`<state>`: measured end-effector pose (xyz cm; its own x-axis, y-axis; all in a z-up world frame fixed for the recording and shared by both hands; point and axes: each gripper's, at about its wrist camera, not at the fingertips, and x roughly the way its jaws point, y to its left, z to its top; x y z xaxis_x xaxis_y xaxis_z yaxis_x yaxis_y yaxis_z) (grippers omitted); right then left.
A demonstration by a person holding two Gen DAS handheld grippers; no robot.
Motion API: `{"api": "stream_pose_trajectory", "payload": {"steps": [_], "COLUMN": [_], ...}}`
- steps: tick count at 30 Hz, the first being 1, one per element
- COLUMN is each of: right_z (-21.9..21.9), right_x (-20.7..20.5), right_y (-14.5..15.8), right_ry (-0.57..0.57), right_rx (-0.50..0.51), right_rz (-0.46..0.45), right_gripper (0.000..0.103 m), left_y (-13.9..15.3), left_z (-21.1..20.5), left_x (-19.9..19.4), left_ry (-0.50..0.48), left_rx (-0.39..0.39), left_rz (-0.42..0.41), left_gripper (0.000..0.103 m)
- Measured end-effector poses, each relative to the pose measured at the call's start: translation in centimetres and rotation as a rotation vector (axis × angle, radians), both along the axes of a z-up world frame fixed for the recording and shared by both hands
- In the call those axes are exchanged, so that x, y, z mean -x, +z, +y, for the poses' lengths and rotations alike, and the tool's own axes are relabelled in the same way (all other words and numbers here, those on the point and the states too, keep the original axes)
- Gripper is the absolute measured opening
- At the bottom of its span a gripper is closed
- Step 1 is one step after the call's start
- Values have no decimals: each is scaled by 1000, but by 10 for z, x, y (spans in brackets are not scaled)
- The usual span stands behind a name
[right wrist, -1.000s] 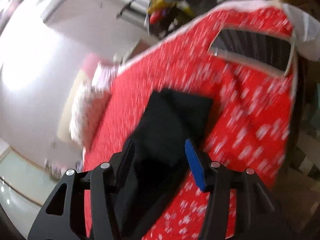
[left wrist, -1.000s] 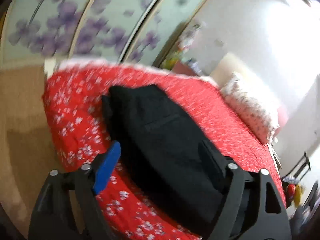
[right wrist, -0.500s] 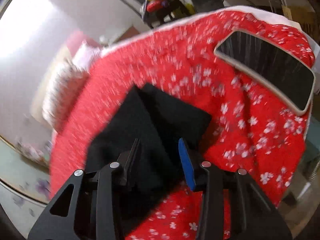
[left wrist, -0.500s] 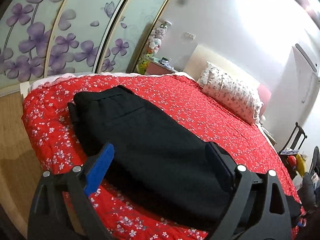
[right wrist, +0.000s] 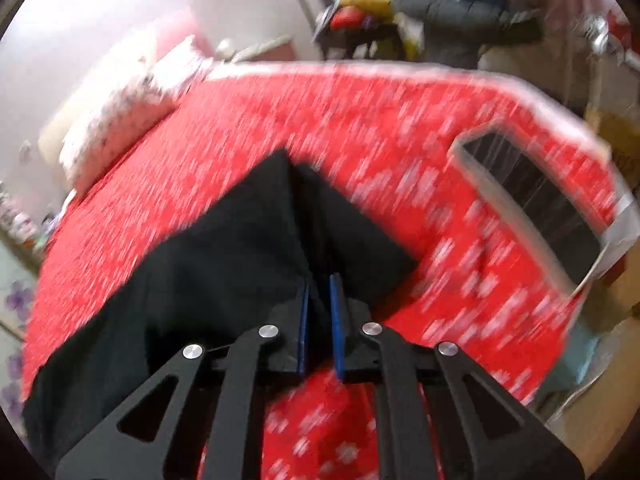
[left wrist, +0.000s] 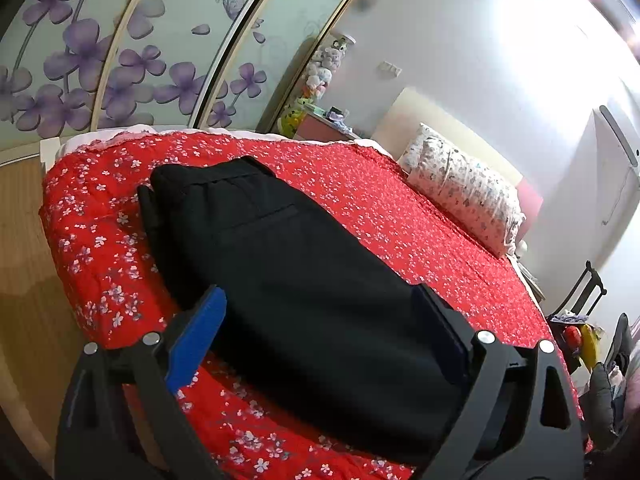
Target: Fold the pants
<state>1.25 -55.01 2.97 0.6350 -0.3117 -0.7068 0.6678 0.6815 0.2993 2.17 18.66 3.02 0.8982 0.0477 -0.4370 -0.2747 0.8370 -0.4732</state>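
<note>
Black pants point(left wrist: 304, 280) lie folded lengthwise on a red floral bedspread point(left wrist: 400, 216), waistband at the far left end. My left gripper point(left wrist: 320, 312) is open, its fingers wide apart above the near part of the pants. In the right wrist view the pants point(right wrist: 224, 264) show their leg end, and my right gripper point(right wrist: 320, 292) is shut on a raised fold of the black fabric. That view is blurred by motion.
A floral pillow point(left wrist: 464, 192) lies at the head of the bed. A dark framed panel point(right wrist: 536, 196) rests on the bedspread point(right wrist: 360, 136) near its corner. Sliding wardrobe doors point(left wrist: 120, 52) stand behind the bed. Clutter and a rack point(right wrist: 380, 12) stand beyond.
My right gripper has closed from open onto the leg end of the pants and pulls the fabric up. My left gripper stays open and has steadied over the pants.
</note>
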Motion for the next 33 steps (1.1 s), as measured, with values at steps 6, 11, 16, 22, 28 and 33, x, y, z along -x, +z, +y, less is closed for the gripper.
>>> {"api": "stream_pose_trajectory", "payload": {"steps": [6,11,16,22,28,33], "right_z": [-27,-36,-25,7,89,134], "right_x": [4,-9,7,45,-2,-26], "right_y": [11,-16,0,16,-27,-43], "right_ry": [-86,-129,-145,129,600,733], "right_rx": [27,5,46,-290,-681,-741], "right_rz": [-63,75,75,-321,-280,-144], "right_gripper": [10,11,25,32,31,31], "left_y": [-1,-2,-2,-3,0,1], "left_z": [0,1,1,4,-3,-5], "left_x": [-3,-3,-5,-5,-6,-6], "left_ry": [11,22,11,-5,-54,-85], "left_rx": [-11,-5,3,29,19,13], "left_rz": [12,13,17,8,-11,-18], "left_gripper": [94,94,95,96,96,96]}}
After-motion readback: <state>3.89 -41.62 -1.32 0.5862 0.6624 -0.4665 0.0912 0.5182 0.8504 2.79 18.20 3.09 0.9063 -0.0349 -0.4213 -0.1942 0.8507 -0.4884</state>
